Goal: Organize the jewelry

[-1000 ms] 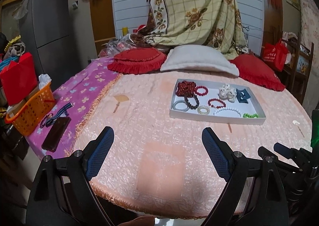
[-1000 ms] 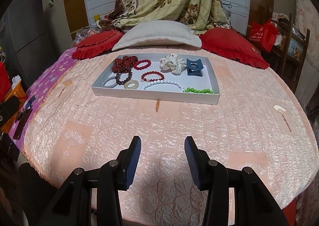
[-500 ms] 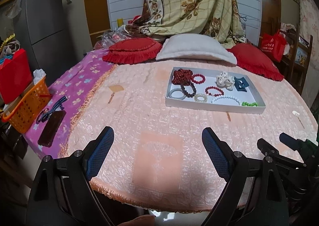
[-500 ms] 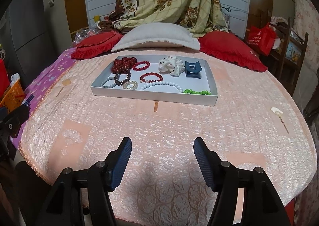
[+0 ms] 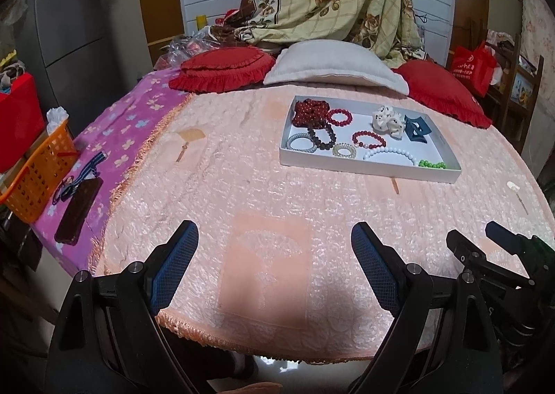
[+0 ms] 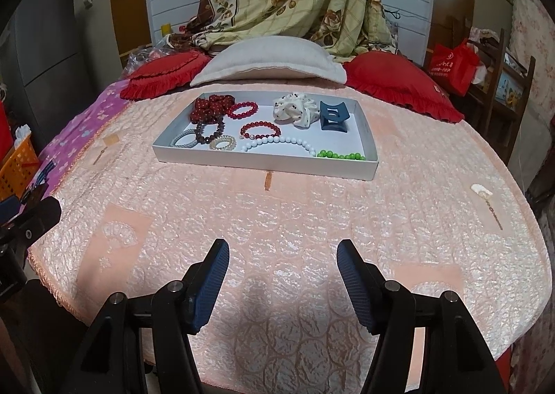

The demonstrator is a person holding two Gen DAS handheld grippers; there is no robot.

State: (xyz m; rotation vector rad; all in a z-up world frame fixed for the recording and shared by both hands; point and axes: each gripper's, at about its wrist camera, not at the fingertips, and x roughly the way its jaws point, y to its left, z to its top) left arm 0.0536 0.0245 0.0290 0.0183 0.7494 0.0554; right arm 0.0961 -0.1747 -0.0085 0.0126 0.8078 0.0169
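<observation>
An orange plastic basket (image 5: 33, 182) sits far left. On the quilted peach bedspread (image 6: 277, 220) a shallow white tray (image 6: 263, 163) holds round-beaded bracelets (image 6: 260, 128) (red, white, green). Left gripper (image 5: 274, 255) and right gripper (image 6: 282, 272): jaws spread, empty. A red bag's (image 6: 451, 69) print is unreadable.

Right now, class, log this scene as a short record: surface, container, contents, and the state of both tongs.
surface: bed with peach quilt
container: shallow white tray
contents: red bead bracelets, white bead strand, green beads, spotted scrunchie, blue hair claw
left tongs: open, empty
right tongs: open, empty
</observation>
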